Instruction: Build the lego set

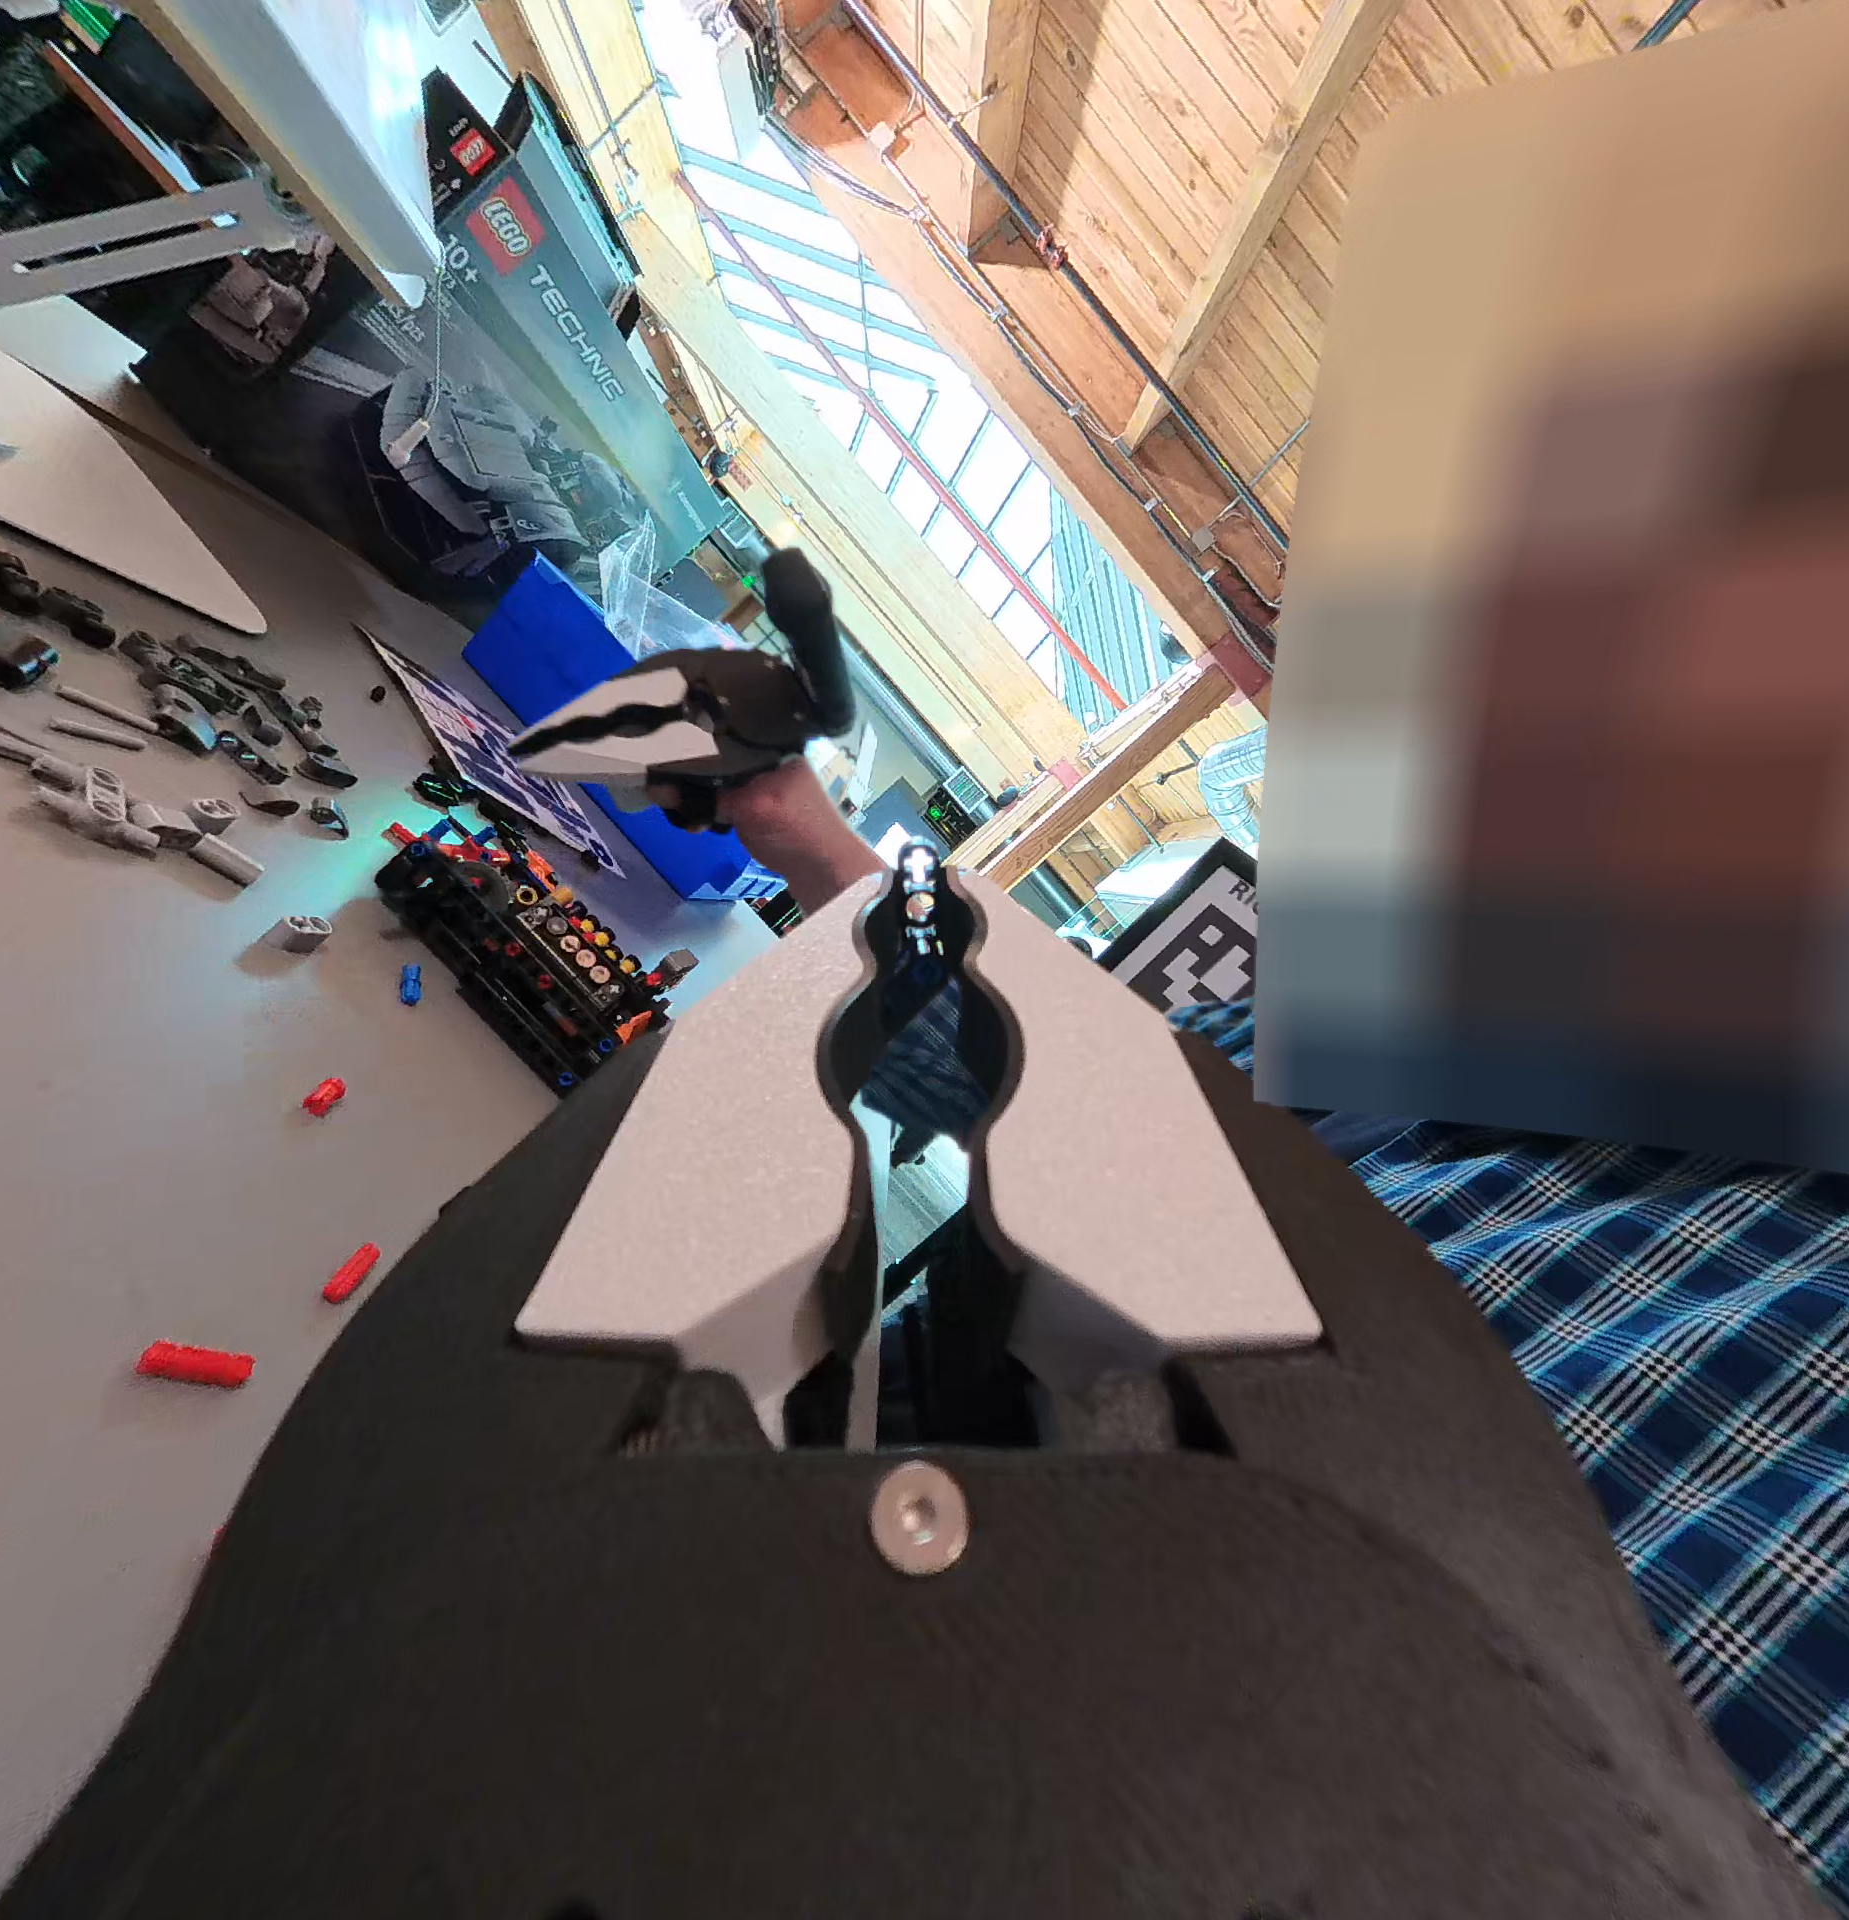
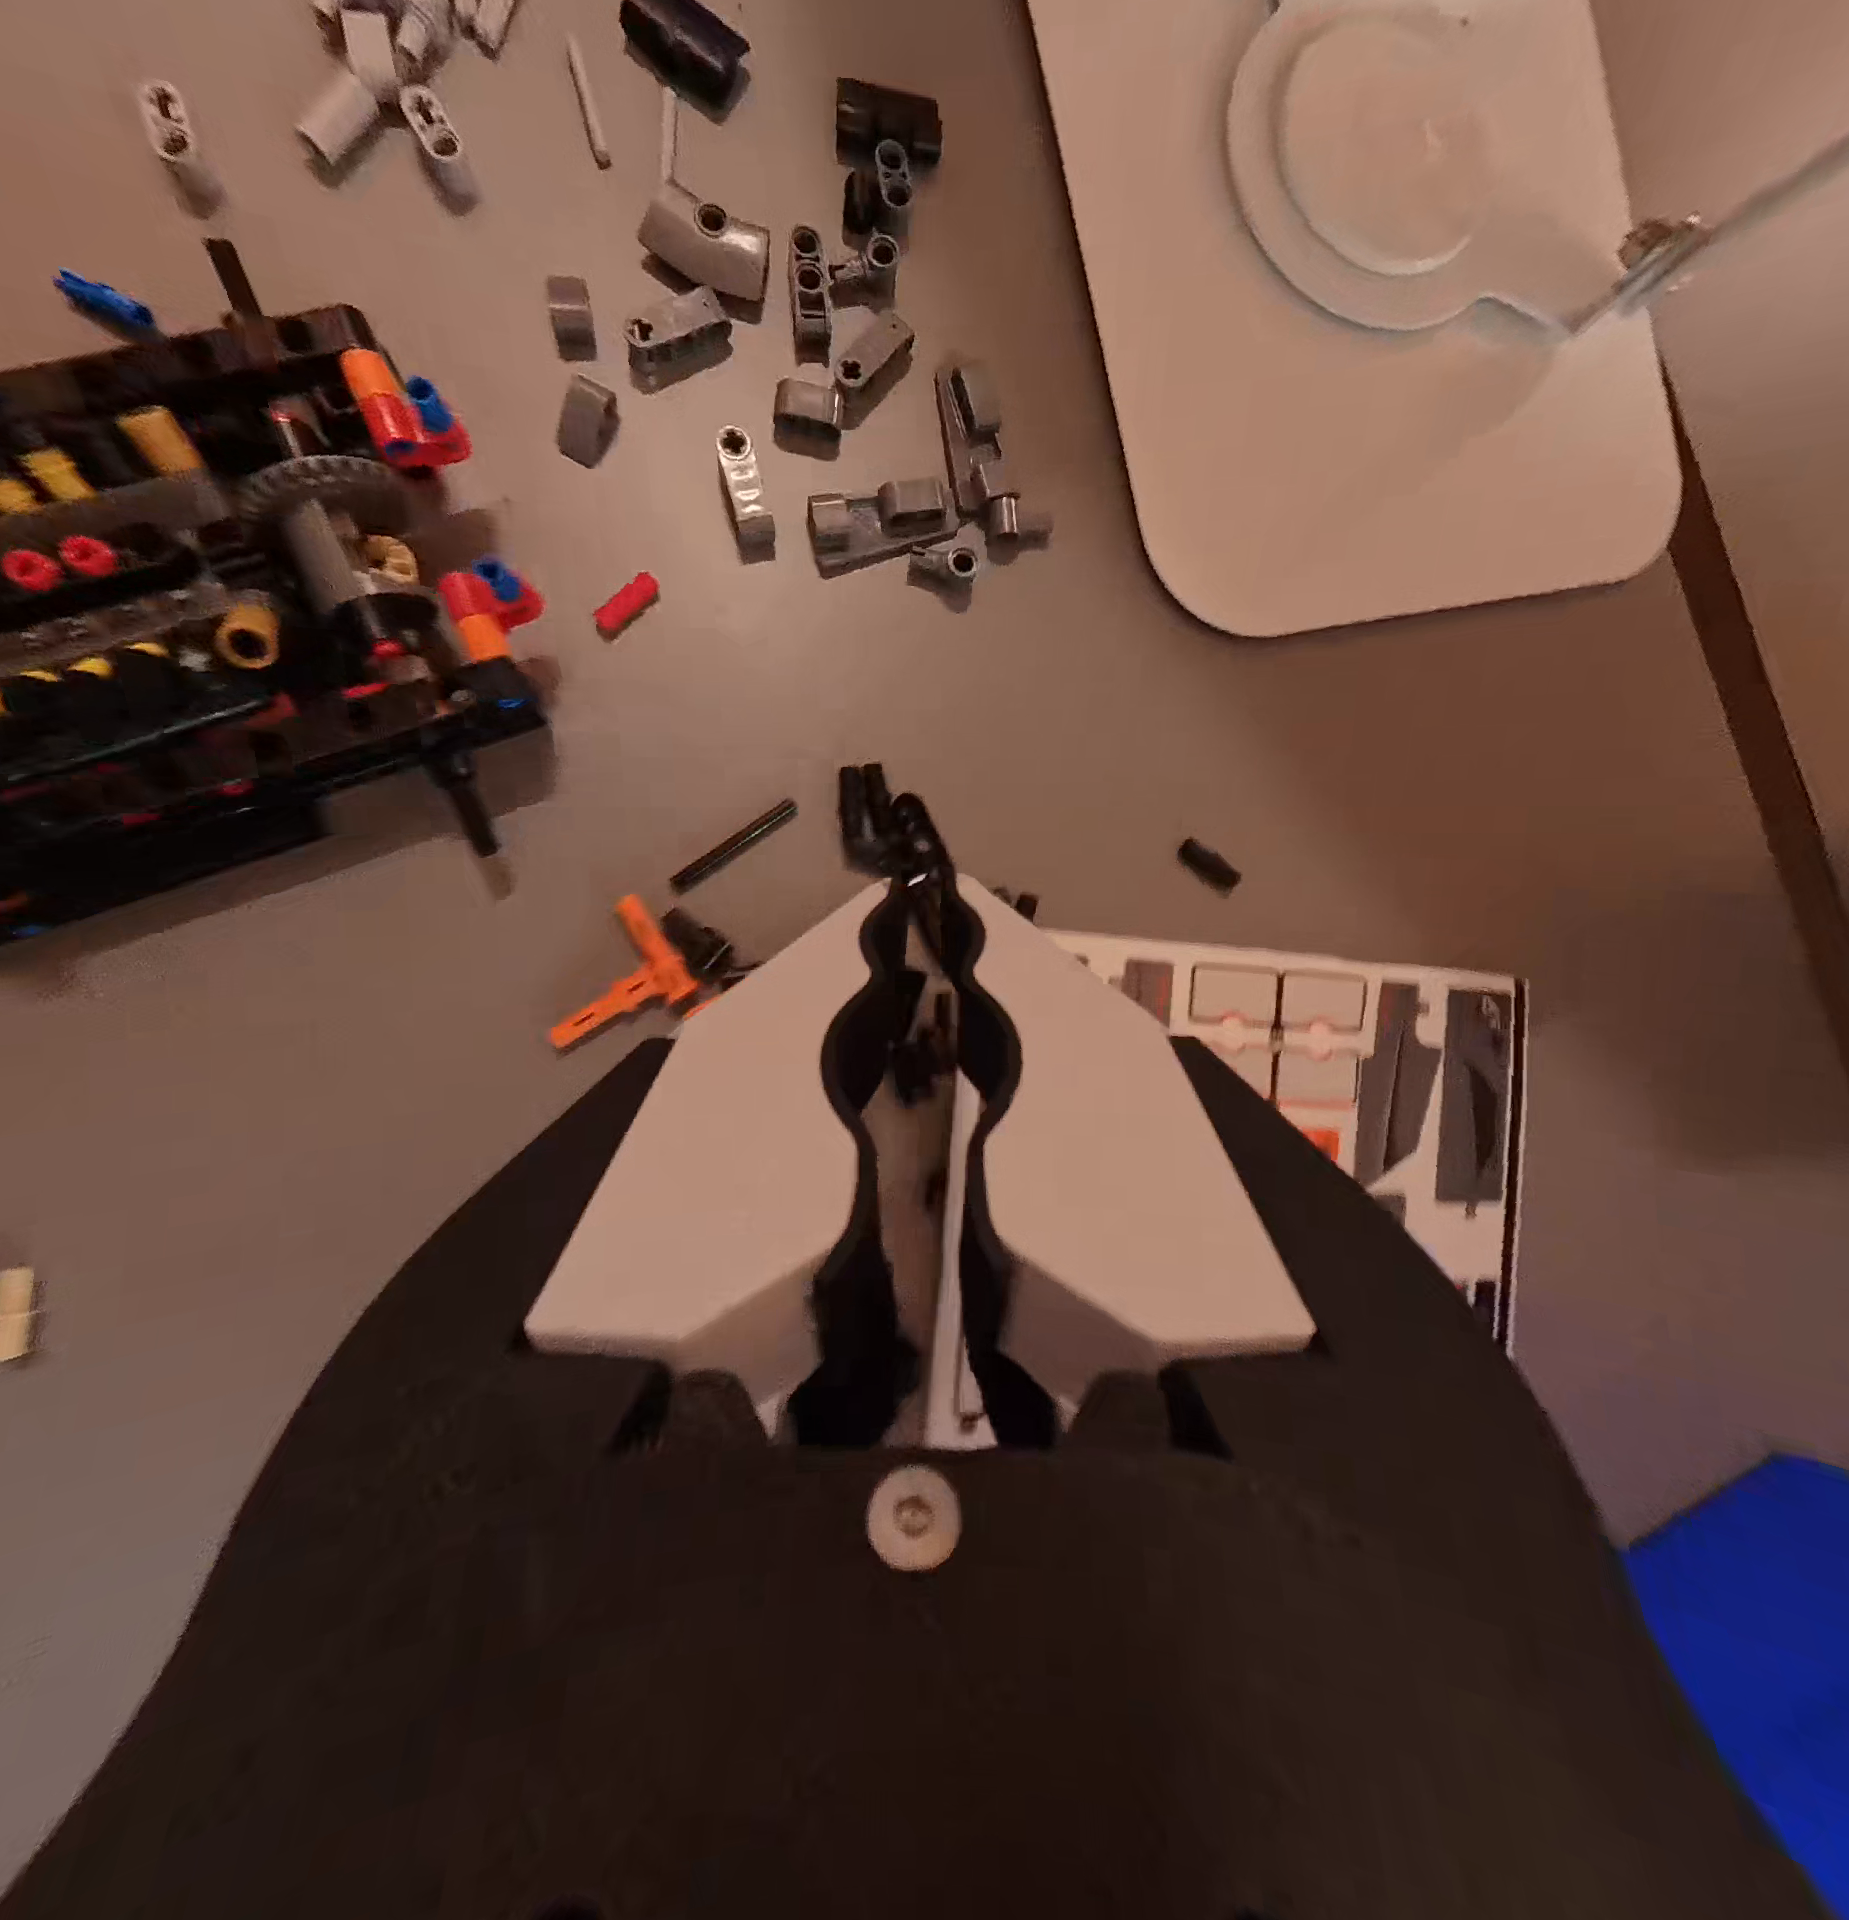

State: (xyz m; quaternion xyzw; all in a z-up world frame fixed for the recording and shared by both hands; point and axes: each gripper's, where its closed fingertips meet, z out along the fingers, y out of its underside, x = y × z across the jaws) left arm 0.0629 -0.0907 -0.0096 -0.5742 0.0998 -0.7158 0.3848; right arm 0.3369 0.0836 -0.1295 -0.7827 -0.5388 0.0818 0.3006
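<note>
My left gripper [image 1: 917, 883] is shut on a small black lego beam [image 1: 916, 914] with pale holes and holds it up in the air, away from the table. My right gripper [image 2: 912, 883] is shut on a small black lego piece [image 2: 899, 831] that sticks out past its tips, low over the grey table [image 2: 1107, 748]. It also shows in the left wrist view [image 1: 546, 743], held by a hand. The part-built black model [image 2: 172, 582] with yellow, red and orange parts lies to the left of the right gripper; it also shows in the left wrist view [image 1: 525, 956].
Loose grey pieces [image 2: 847, 364] lie beyond the right gripper. An orange piece [image 2: 639, 987] and a black axle [image 2: 733, 844] lie near its tips. A printed sheet [image 2: 1315, 1091], a white stand base [image 2: 1367, 364], a blue bin [image 1: 587, 665], the set's box [image 1: 504, 343] and red pins [image 1: 193, 1363] surround them. About 35 cm separates my left fingertips from my right. The right tips stand about 5 cm off the black axle [image 2: 733, 844].
</note>
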